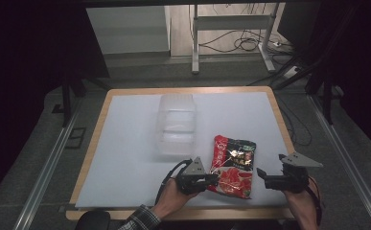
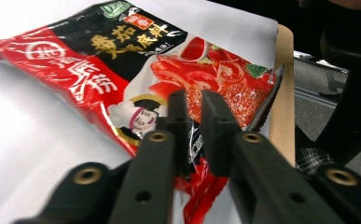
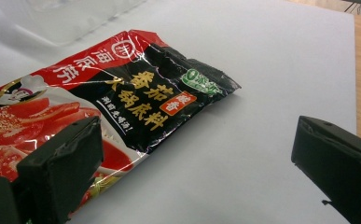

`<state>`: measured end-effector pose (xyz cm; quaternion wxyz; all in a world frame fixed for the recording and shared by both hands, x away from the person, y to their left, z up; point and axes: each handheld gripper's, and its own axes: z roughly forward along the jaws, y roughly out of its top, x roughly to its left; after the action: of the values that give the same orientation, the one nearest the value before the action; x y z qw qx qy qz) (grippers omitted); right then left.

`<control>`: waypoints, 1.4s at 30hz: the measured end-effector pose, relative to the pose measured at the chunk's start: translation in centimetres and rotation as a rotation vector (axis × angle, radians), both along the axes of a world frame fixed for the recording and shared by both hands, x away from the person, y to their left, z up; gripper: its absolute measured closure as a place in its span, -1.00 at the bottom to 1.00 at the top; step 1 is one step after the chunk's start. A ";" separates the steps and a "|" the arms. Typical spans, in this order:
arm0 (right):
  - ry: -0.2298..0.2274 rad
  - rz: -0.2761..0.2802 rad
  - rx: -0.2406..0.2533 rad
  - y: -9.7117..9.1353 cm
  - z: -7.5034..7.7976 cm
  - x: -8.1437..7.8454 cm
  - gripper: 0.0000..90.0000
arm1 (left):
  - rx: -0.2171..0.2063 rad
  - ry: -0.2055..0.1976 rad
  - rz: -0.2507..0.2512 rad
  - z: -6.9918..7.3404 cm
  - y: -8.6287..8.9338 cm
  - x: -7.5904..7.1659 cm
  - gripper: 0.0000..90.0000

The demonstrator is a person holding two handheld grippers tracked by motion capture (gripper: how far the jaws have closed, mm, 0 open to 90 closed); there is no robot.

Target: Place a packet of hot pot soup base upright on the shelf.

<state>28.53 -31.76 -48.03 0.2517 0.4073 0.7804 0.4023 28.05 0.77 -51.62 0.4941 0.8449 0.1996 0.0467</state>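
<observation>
- We see a clear plastic container (image 1: 177, 124) standing on the white-topped table (image 1: 125, 143), near the middle and toward the far side; through its walls it looks empty, though they are hazy from the high view and we cannot be sure.
- Just in front of the container and a little to its right lies a red-and-black sauce packet (image 1: 232, 165), flat on the table near the front edge, apart from the container.
- The left hand-held gripper (image 1: 213, 178) sits at the packet's lower left edge; in the left gripper view its jaws are drawn nearly together and pinch the packet's (image 2: 136, 60) crimped edge between them.
- The right hand-held gripper (image 1: 261, 175) hovers just beside the packet's right edge, without touching it; in the right gripper view its jaws stand wide apart with bare table between them and the packet (image 3: 122, 102) off to one side.
- The packet is sealed; its printed front faces up.
- A corner of the container (image 3: 71, 18) shows past the packet in the right gripper view.
</observation>
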 end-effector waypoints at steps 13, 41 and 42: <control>0.014 0.013 -0.003 0.1 -0.1 0.1 -0.94 | 0.051 0.033 -0.037 -1.2 -1.6 -0.4 1.00; 0.079 0.097 0.082 0.9 -0.2 0.9 -0.98 | 0.090 -0.014 -0.015 -1.8 -1.7 -1.8 1.00; 0.079 0.097 0.082 0.9 -0.2 0.9 -0.98 | 0.090 -0.014 -0.015 -1.8 -1.7 -1.8 1.00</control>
<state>29.48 -30.83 -48.20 0.1839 0.3945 0.7913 0.4294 26.22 -0.93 -53.40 0.4572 0.8675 0.1875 0.0577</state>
